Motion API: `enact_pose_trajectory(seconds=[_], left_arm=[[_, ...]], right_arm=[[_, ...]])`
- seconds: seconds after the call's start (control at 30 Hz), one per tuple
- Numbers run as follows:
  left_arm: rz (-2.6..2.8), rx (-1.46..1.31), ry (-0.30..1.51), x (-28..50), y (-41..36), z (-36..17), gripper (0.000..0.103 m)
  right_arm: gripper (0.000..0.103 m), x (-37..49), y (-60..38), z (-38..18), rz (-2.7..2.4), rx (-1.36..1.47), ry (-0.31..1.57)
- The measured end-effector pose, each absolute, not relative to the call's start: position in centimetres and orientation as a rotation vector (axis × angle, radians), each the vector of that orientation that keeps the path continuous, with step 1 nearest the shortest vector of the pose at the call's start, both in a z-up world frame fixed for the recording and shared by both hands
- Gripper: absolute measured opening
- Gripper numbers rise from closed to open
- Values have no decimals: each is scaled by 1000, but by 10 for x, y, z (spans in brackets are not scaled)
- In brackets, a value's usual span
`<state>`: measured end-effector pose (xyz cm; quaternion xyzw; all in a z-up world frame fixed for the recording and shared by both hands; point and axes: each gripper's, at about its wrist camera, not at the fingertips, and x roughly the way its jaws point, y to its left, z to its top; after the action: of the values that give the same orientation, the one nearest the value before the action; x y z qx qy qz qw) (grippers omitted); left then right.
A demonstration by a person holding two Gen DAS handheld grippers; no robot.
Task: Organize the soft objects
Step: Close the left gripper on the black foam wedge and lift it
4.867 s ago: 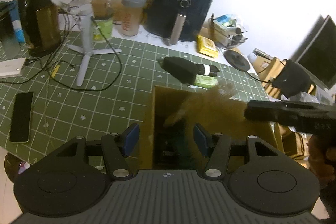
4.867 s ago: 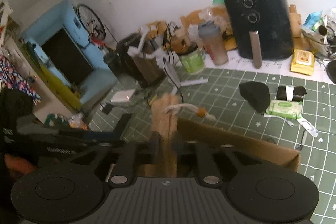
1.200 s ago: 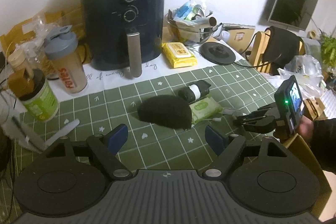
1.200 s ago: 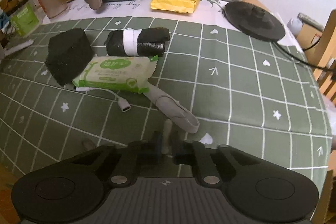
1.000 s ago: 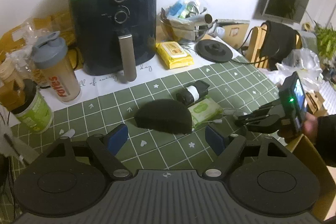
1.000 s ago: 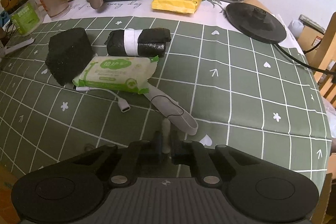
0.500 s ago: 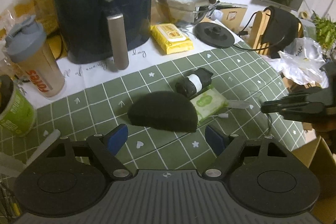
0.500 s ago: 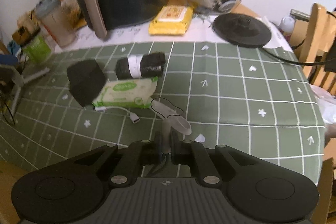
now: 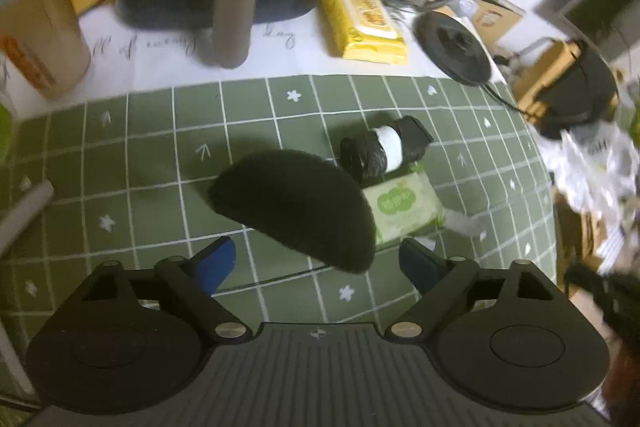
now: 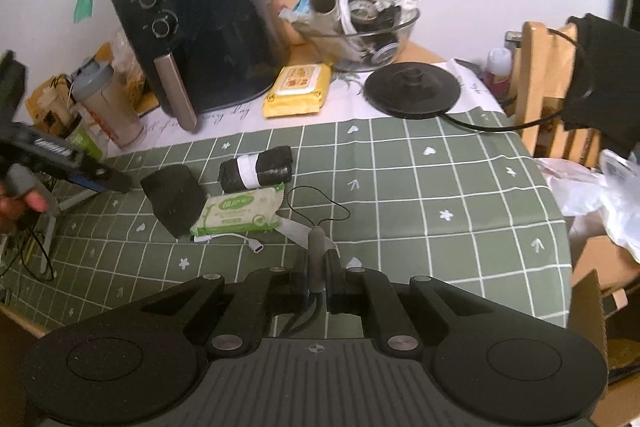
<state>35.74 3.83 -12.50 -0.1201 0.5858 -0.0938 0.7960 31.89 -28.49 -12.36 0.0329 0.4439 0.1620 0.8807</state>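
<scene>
The left gripper (image 9: pixel 316 261) hung wide over the black pad (image 9: pixel 296 205), its jaws just opened further, nothing yet between them. The right gripper (image 10: pixel 320 277) was clamped on a grey strap (image 10: pixel 315 259). Ahead lay a green-labelled wipes pack (image 10: pixel 238 213), print unreadable, beside a black roll (image 10: pixel 256 169).

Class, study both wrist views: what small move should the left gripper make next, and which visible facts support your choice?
Probably lower the left gripper a little further over the black foam pad, then close. Its jaws have just been opening and stand wide with nothing between them; the pad lies just ahead on the green mat. The right gripper is already shut on a grey strap.
</scene>
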Motion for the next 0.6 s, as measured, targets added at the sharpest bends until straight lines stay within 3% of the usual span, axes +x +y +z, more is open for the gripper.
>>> enact_pose_trajectory(seconds=[0.37, 0.6], left_arm=[[0, -585, 1354, 392, 46, -165, 93], [85, -549, 1372, 400, 40, -185, 92]], right_arm=[[10, 293, -307, -109, 280, 132, 891], [10, 281, -316, -107, 257, 133, 891]])
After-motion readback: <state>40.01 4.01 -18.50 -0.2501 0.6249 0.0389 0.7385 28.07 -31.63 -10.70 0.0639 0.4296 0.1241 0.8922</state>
